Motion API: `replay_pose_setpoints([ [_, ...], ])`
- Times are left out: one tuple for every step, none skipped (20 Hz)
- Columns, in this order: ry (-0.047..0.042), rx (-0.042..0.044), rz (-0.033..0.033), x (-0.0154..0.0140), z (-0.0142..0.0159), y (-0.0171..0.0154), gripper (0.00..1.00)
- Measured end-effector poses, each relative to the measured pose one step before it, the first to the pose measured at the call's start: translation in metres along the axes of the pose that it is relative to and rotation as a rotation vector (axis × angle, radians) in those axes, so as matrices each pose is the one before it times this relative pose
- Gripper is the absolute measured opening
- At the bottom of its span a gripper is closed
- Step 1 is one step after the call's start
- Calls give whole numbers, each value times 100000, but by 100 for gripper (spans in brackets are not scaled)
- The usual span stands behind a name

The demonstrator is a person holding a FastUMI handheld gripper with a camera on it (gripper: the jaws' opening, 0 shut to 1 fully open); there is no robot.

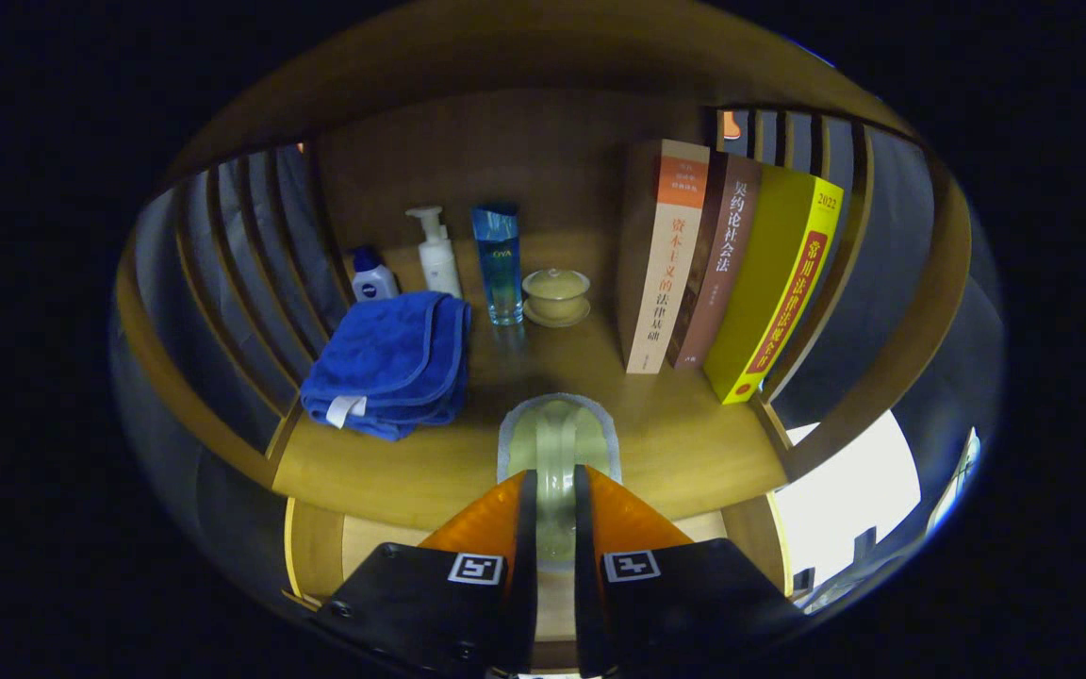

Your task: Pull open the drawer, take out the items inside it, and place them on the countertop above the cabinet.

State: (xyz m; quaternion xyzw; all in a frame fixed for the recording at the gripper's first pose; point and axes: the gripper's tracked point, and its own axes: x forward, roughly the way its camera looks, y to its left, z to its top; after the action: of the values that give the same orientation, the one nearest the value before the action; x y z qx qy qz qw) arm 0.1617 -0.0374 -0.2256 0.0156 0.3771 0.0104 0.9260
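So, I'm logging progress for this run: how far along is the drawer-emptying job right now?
Done: the drawer below the countertop stands open. In hand: the hand-held gripper is shut on a pale green cloth, holding it at the countertop's front edge, not yet released. Left: letting it go there. Whether more items remain in the drawer cannot be told; the fingers hide most of it.
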Motion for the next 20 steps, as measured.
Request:
replay_pose_setpoints([
  [-148, 575, -346, 937, 188, -114, 25],
  [680, 436, -128, 801, 48, -35, 25],
  [161, 168, 2, 824, 91, 31, 25],
  [199, -122, -402, 857, 41, -41, 25],
  [-215, 100, -25, 872, 235, 39, 25],
  [246, 450, 404, 657, -68, 263, 25],
  [-128, 350, 293, 671, 90, 166, 25],
  [447, -279, 122, 378, 7, 94, 25],
  [-82, -749, 192, 420, 58, 187, 25],
  [-153, -841, 696, 277, 60, 324, 25],
  [-903, -1554, 345, 381, 288, 161, 25],
  [-129, -1963, -41, 199, 219, 55, 25],
  [-472, -1618, -62, 177, 235, 78, 25],
  [-629, -938, 392, 71, 168, 284, 25],
  [-1055, -426, 613, 39, 334, 360, 25],
  [-1086, -147, 283, -35, 235, 259, 27],
  [-392, -135, 165, -105, 45, 147, 28],
  [-495, -196, -425, -274, 34, -48, 29],
  [-886, 231, -236, -308, 230, 16, 30],
  [-1701, 263, -573, -59, 311, 25, 31],
])
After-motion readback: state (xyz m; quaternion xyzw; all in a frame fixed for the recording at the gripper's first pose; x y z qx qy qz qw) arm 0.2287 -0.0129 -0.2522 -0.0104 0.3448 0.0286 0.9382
